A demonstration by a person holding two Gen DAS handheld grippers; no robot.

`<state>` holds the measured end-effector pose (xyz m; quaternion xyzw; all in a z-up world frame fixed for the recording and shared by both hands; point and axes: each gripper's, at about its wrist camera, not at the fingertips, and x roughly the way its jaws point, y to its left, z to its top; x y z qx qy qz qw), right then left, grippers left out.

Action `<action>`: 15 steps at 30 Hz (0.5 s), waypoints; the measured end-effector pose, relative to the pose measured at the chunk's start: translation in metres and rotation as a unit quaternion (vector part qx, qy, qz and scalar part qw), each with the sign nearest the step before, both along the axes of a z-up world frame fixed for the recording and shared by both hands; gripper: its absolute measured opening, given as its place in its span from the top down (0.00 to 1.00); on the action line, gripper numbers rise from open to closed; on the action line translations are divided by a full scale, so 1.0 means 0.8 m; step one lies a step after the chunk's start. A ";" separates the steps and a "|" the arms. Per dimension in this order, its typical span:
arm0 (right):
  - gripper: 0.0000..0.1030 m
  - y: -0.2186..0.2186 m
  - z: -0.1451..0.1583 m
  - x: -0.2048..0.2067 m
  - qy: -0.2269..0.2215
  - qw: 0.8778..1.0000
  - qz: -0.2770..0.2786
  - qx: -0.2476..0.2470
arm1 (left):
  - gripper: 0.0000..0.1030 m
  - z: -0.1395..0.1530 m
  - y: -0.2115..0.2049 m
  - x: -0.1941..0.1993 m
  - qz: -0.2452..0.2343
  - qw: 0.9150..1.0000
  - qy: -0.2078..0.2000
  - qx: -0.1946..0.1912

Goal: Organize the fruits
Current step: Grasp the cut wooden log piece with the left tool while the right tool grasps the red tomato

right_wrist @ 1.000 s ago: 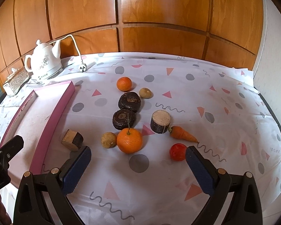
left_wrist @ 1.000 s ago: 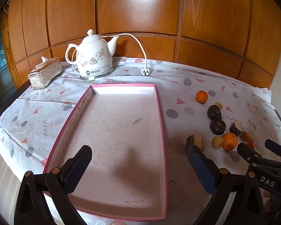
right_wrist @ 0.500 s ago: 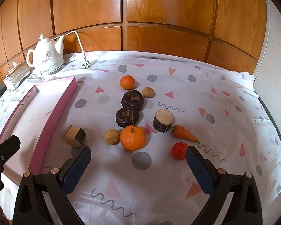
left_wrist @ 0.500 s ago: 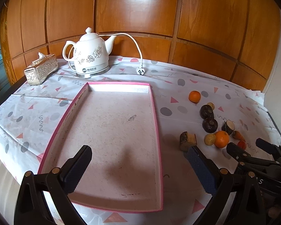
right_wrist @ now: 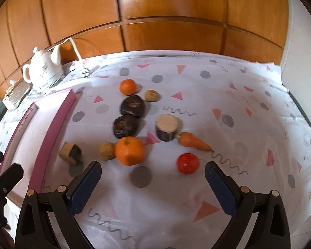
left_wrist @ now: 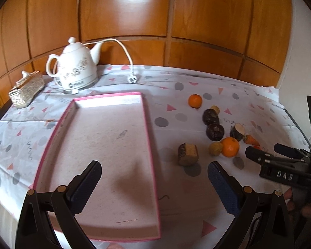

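While both grippers, left (left_wrist: pixel 154 181) and right (right_wrist: pixel 153 181), gape unladen, pink tray (left_wrist: pixel 151 145) holds nothing; fruits (right_wrist: pixel 129 150) on tablecloth (right_wrist: pixel 248 95).

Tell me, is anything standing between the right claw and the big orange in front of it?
Nothing visible does. The right claw is open, and only bare tablecloth lies between it and the big orange. A small brown fruit touches the orange's left side.

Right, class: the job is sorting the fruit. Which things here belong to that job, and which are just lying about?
Part of the job:
tray
two oranges
red fruit
carrot
dark round fruits
brown fruits
cut pieces
left gripper, open
right gripper, open

Lying about:
teapot
plug
tissue box
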<state>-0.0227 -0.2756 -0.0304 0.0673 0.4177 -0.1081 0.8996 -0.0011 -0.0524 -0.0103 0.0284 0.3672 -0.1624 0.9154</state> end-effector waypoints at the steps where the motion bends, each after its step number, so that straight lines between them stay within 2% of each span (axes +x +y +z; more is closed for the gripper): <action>1: 0.04 -0.006 0.000 0.000 0.000 1.000 -0.004 0.002 | 0.00 -0.001 -0.003 0.002 -0.001 1.000 0.002 0.002; 8: 0.11 -0.037 -0.006 -0.002 0.001 1.000 -0.024 -0.020 | 0.00 -0.007 -0.034 0.019 -0.017 0.999 0.007 0.043; 12: 0.22 -0.052 -0.010 -0.003 0.003 0.999 -0.031 -0.022 | 0.01 -0.007 -0.053 0.029 -0.039 0.998 0.009 0.040; 15: 0.36 -0.060 -0.015 -0.002 0.008 0.999 -0.031 -0.025 | 0.19 -0.012 -0.072 0.039 -0.069 0.997 0.019 0.037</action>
